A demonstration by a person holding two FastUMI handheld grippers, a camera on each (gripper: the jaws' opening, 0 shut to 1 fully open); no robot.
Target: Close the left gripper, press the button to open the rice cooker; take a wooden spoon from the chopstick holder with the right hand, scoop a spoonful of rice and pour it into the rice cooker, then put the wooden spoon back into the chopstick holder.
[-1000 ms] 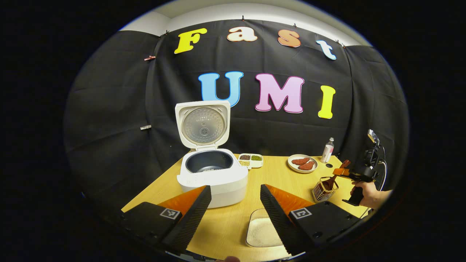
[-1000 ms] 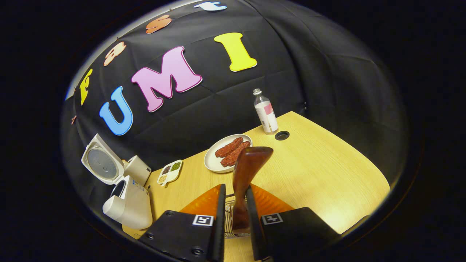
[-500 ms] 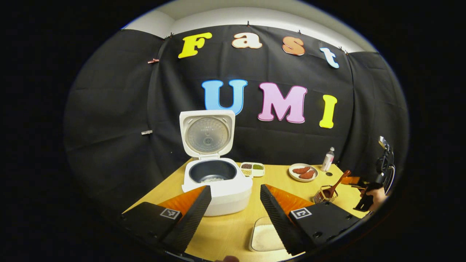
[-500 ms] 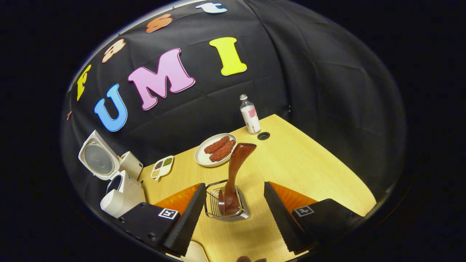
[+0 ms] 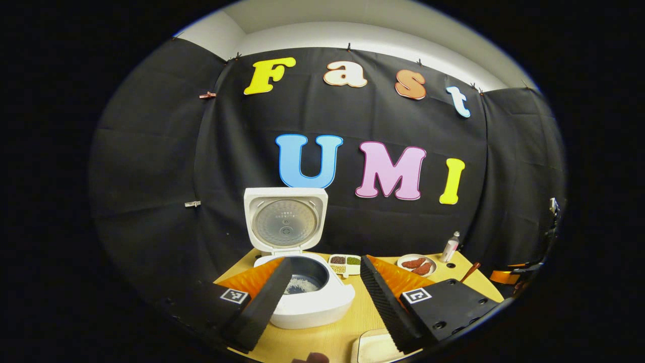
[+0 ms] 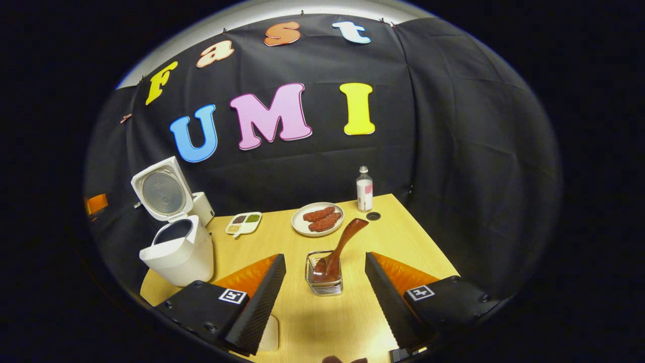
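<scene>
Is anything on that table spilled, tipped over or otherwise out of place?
Nothing stands out. The rice cooker stands lid-up with rice inside, the wooden spoon leans in its chopstick holder, and the bottle is upright.

The left gripper view looks level across the bench [image 5: 352, 322] from its near edge, close to the open rice cooker [image 5: 302, 295]. The right gripper view looks down from farther right, sharing cooker [image 6: 176, 252], plate [image 6: 317, 219] and bottle [image 6: 364, 189].
</scene>
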